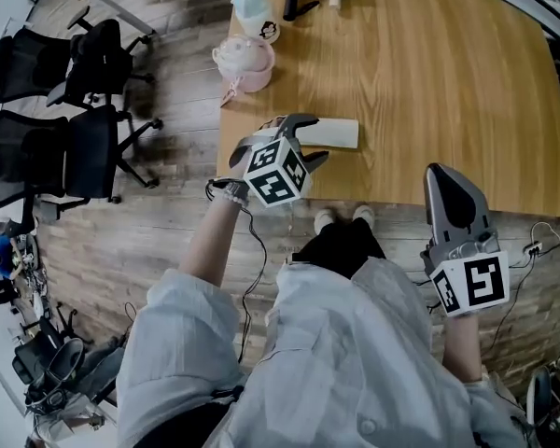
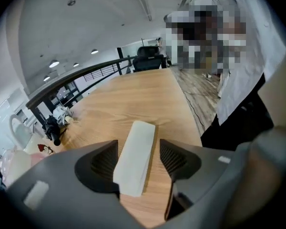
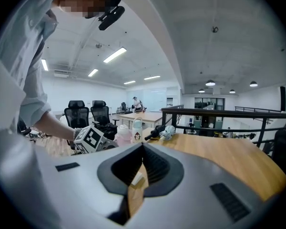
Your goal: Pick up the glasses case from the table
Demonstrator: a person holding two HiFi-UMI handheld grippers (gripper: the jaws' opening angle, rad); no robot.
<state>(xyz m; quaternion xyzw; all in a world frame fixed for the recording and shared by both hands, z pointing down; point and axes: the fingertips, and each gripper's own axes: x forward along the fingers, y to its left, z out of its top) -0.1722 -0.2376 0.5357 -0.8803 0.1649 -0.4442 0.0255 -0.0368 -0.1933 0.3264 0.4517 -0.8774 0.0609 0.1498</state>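
Currently left gripper point(image 2: 138, 162) jaws spread, nothing clamped, straddling white glasses case point(image 2: 136, 155). Case flat on table point(image 1: 448, 82), near its lower-left edge in head view. Long axis runs along jaw gap. Right gripper point(image 1: 454, 197) closed, empty, lower right, well apart.

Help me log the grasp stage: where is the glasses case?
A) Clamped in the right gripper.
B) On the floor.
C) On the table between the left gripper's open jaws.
C: the left gripper view shows the glasses case lying flat on the table between the left gripper's spread jaws, with bare wood beside one jaw.
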